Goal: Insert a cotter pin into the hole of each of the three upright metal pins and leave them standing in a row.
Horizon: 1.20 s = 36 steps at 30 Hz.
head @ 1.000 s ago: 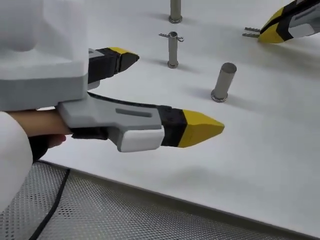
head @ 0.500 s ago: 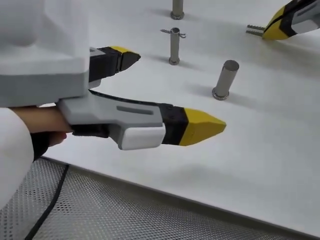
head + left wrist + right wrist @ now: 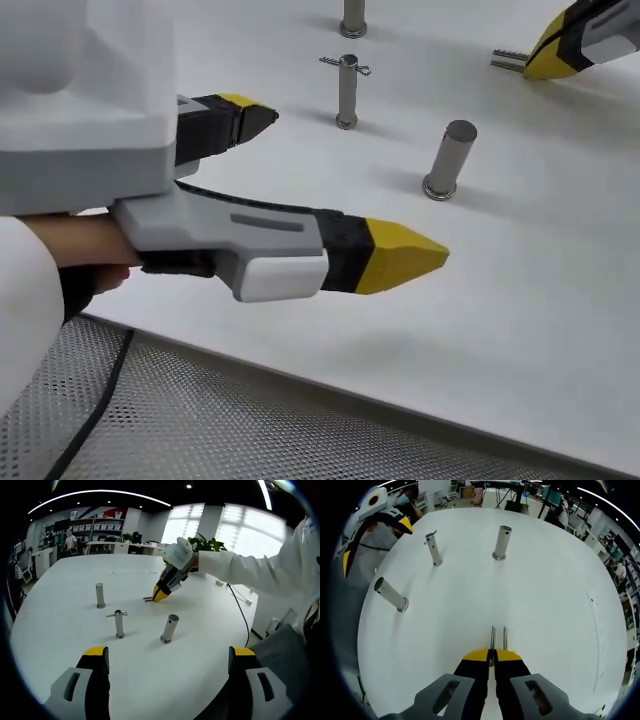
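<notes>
Holding almost unmoved, the yellow-tipped right gripper (image 3: 495, 656) is clamping a thin two-legged steel cotter pin (image 3: 493, 637) well apart from the nearest bare grey upright metal pin (image 3: 450, 160) — second insertion not yet starting; the left gripper (image 3: 168, 652) is idling, jaws apart.

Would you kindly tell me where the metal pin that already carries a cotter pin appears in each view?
Head view: fitted pin, top centre.
Left gripper view: fitted pin, left of centre.
Right gripper view: fitted pin, upper left.
Shared landmark: the bare pin right of it in the head view.
</notes>
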Motion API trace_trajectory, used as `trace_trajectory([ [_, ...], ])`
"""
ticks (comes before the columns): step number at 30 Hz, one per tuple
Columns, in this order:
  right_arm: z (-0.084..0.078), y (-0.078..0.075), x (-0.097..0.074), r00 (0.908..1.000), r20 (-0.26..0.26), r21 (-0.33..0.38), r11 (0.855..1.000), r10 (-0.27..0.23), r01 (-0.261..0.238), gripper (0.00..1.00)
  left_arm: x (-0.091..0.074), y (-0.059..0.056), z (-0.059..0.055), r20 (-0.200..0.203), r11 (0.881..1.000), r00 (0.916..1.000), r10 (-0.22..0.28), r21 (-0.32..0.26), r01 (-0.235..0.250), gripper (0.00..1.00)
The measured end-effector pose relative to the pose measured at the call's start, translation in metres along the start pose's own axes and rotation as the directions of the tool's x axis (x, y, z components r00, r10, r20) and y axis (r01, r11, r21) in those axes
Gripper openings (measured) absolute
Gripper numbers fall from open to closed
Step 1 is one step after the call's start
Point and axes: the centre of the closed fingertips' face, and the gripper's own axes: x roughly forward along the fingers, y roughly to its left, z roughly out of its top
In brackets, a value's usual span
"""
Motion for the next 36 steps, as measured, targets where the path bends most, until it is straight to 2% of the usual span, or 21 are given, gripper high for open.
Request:
trace_trajectory([
  [2, 0.001, 0.001, 0.000, 0.9996, -0.026, -0.014, 1.000, 0.014, -0.015, 0.00, 0.000, 0.000, -0.002, -0.005, 1.000, 1.0000, 0.002, 0.000, -0.002, 0.99],
  [5, 0.002, 0.002, 0.000, 0.9976, -0.056, -0.071, 0.996, 0.041, -0.044, 0.00, 0.000, 0.002, -0.001, 0.002, 1.000, 1.0000, 0.008, 0.014, -0.008, 0.99],
  [8, 0.003, 0.002, 0.000, 0.9953, -0.081, -0.078, 0.995, 0.054, -0.060, 0.00, 0.001, 0.000, 0.000, 0.007, 1.000, 1.0000, 0.003, 0.009, -0.003, 0.99],
  [13, 0.003, 0.002, -0.001, 0.9947, -0.092, -0.059, 0.997, 0.047, -0.052, 0.00, 0.002, 0.000, 0.002, 0.009, 1.000, 1.0000, 0.000, 0.003, 0.000, 0.99],
  [16, 0.002, 0.001, -0.001, 0.9963, -0.083, 0.001, 1.000, 0.023, -0.023, 0.00, 0.003, 0.001, 0.002, 0.006, 1.000, 1.0000, -0.002, 0.007, 0.002, 0.99],
  [18, 0.002, -0.001, -0.001, 0.9971, -0.074, 0.038, 0.999, 0.018, -0.015, 0.00, 0.003, 0.002, 0.001, -0.013, 1.000, 0.9999, -0.002, 0.017, 0.002, 0.99],
  [21, 0.002, -0.002, -0.001, 0.9973, -0.072, 0.014, 1.000, 0.013, -0.012, 0.00, 0.003, 0.002, 0.003, -0.013, 0.999, 0.9999, -0.008, 0.031, 0.009, 0.99],
  [24, 0.003, -0.001, -0.002, 0.9975, -0.070, 0.001, 1.000, 0.009, -0.009, 0.00, 0.003, 0.002, 0.009, 0.006, 0.999, 0.9999, -0.016, 0.036, 0.016, 0.99],
  [29, 0.003, 0.000, -0.001, 0.9982, -0.059, -0.030, 1.000, -0.007, 0.005, 0.00, 0.002, 0.000, 0.019, 0.038, 0.997, 0.9990, -0.023, 0.077, 0.020, 0.99],
  [36, 0.005, 0.010, -0.009, 0.9994, -0.031, -0.038, 0.999, -0.018, 0.017, 0.00, 0.001, -0.001, 0.034, 0.107, 0.998, 0.9938, -0.027, 0.067, 0.020, 0.99],
])
